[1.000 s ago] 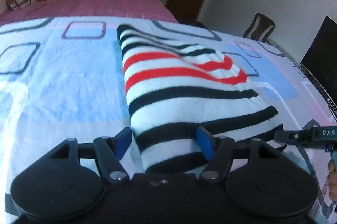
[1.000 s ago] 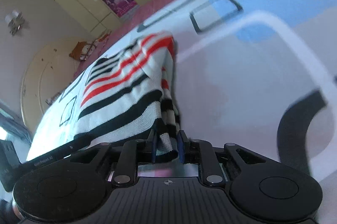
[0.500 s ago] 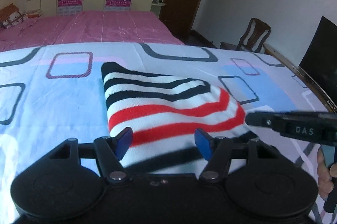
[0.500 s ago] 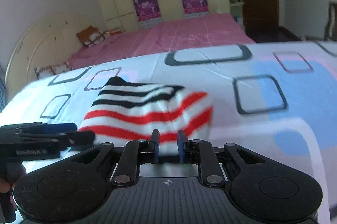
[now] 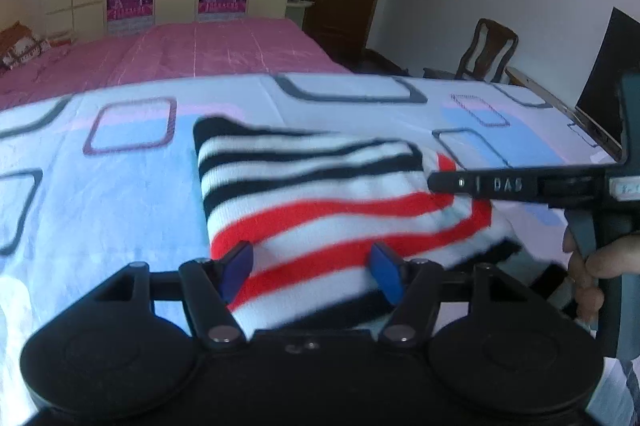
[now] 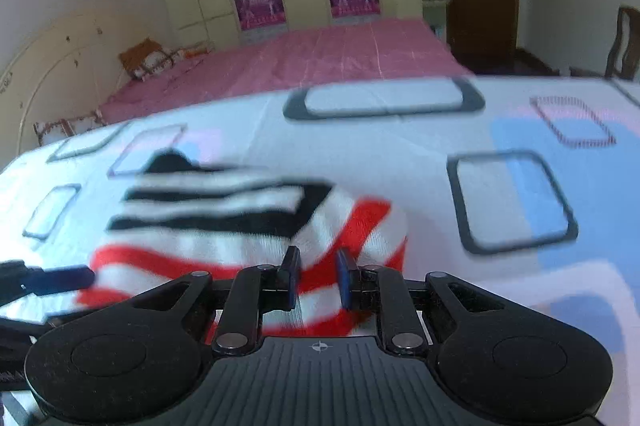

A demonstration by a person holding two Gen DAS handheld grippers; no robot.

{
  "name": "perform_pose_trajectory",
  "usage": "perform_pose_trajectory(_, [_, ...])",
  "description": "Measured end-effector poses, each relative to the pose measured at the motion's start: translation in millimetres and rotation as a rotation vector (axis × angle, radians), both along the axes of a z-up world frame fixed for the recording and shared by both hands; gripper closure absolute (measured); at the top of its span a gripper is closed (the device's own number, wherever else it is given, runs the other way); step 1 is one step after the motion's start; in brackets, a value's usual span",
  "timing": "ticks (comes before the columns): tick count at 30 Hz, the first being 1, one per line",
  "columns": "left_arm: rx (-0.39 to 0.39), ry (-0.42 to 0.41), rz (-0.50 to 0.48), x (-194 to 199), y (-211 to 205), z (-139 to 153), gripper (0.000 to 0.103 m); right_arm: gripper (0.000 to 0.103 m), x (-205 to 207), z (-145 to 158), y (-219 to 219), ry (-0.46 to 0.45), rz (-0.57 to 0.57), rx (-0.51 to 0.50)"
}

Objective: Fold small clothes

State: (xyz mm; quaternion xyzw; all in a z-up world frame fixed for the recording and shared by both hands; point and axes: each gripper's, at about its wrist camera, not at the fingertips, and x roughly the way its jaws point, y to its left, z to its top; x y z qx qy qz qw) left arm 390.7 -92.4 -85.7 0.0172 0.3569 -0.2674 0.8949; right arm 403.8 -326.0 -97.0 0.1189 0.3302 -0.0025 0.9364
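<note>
A soft, light striped sweater [image 5: 320, 194] lies folded on a patterned sheet [image 5: 120, 194]. The right gripper [image 6: 318, 278] pinches its near fold; the left gripper [image 5: 312, 272] is spread. Best grasped at edges.

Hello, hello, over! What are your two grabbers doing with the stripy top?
Left gripper open, jaws astride the stripy top. Right gripper nearly shut on a fold of it. Top folded over on the patterned sheet. Nothing in the way.

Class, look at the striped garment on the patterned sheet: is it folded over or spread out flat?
Folded over. The striped garment shows a black-striped layer lying on top of its red-striped part, on the patterned sheet.
</note>
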Motion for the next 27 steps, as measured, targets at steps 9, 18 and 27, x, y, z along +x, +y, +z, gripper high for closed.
perform_pose_trajectory(9, [-0.015, 0.045, 0.075, 58, -13, -18, 0.042, 0.086, 42, -29, -1, 0.077, -0.034, -0.072])
perform_pose_trajectory(18, [0.017, -0.006, 0.081, 62, -20, -23, 0.043, 0.086, 43, -36, -2, 0.070, -0.044, -0.098])
perform_pose_trajectory(27, [0.033, -0.006, 0.083, 63, -23, -24, 0.043, 0.086, 43, -35, -5, 0.085, -0.036, -0.077])
